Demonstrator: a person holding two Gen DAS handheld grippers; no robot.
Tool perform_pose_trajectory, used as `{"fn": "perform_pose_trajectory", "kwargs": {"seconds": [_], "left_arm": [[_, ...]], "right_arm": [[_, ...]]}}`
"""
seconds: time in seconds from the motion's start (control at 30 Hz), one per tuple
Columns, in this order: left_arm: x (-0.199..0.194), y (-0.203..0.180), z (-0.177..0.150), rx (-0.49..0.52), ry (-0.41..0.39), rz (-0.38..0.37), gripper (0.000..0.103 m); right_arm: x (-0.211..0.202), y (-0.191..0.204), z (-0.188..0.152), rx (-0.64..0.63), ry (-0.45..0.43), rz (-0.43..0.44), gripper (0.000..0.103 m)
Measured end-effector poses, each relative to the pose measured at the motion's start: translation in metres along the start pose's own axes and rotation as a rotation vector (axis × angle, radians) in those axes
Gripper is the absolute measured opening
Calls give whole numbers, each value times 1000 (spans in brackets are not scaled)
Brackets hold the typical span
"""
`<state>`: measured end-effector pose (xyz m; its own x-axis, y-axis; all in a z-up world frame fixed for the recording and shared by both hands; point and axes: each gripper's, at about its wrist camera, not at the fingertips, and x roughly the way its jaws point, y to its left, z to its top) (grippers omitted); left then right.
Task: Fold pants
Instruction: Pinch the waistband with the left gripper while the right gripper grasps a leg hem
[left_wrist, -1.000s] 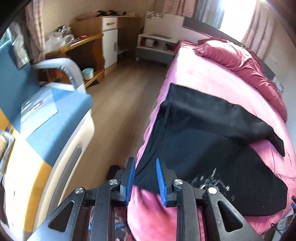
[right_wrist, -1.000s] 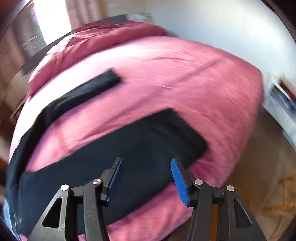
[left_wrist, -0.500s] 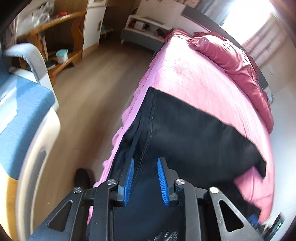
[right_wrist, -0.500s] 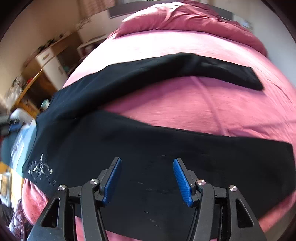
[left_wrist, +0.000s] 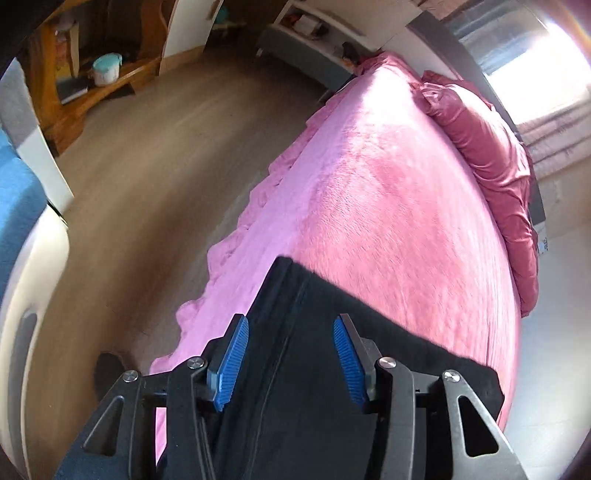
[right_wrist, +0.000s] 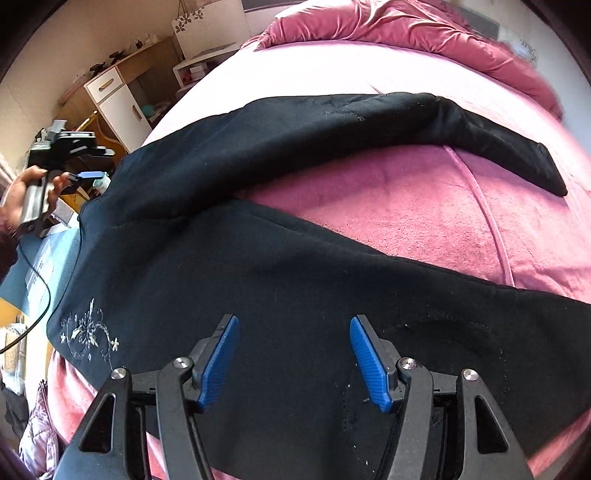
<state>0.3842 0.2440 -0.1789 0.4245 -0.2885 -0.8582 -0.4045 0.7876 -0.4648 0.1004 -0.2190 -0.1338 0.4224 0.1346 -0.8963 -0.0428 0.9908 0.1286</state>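
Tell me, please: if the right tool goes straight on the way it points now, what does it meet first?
Most likely the black pants: the right tool, its jaws opening with nothing between them, points down at the nearer leg spread on the pink bed. How much gap remains is unclear.

Home bedrm: pink bed (left_wrist: 388, 206) (wood cabinets (right_wrist: 122, 99))

Pink-covered bed (right_wrist: 424, 221) — black pants (right_wrist: 258, 277) spread flat across it, rumpled crimson duvet (right_wrist: 406, 29) at the head.
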Motion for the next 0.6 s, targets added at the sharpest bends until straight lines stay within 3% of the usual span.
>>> {"fn": "perform_pose_trajectory", "kwargs": {"seconds": [0.3,0.33,0.43,0.6], "left_arm": [[47,-5,19,-19,42,90,48],[47,-10,17,13,28,90,36],[41,-28,9,155,-12,112,15],[-6,-50,-24,307,-181,128,13]], "right_arm": [[7,-9,-1,47,47,-4,65],[8,-9,-1,50,52,-9,65],[9,-12,-6,63,55,-12,65],[7,-19,-4,73,40,-21,65]]}}
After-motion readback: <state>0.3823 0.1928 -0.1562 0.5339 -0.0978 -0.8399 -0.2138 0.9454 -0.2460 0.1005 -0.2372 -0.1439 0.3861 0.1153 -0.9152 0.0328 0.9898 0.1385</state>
